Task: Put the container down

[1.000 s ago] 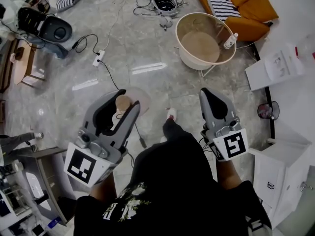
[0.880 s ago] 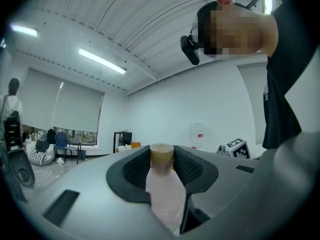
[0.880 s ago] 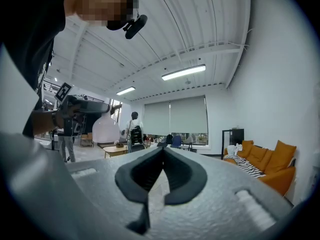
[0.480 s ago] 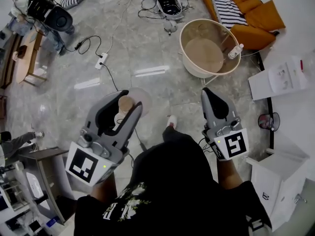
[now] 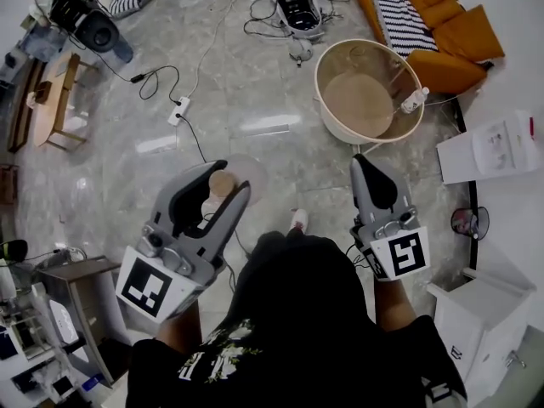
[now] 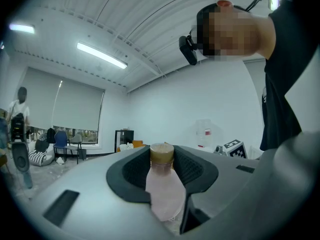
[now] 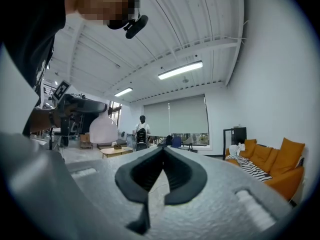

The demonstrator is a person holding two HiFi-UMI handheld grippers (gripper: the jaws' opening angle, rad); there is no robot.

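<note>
My left gripper [image 5: 214,195] is shut on a pale pink container [image 5: 244,172] with a tan cap [image 5: 221,183], held well above the floor. In the left gripper view the container [image 6: 163,191] stands upright between the black pads [image 6: 127,171], its cap [image 6: 161,154] at the tips. My right gripper [image 5: 372,163] hovers at the right, jaws shut with nothing between them; in its own view the right gripper [image 7: 162,153] shows the tips meeting. That view also catches the left gripper [image 7: 82,109] with the container [image 7: 103,129] off to the left.
A round beige tub [image 5: 367,42] stands on the grey floor ahead, a small bottle [image 5: 414,99] leaning at its rim. An orange sofa [image 5: 459,24] lies beyond. A power strip with cables [image 5: 178,109], white cabinets [image 5: 497,147], a small fan [image 5: 466,222] and a wooden table [image 5: 51,100] surround me.
The head view has drifted, so the tub and sofa sit slightly lower and further right. Both grippers keep their pose; the left stays shut on the container.
</note>
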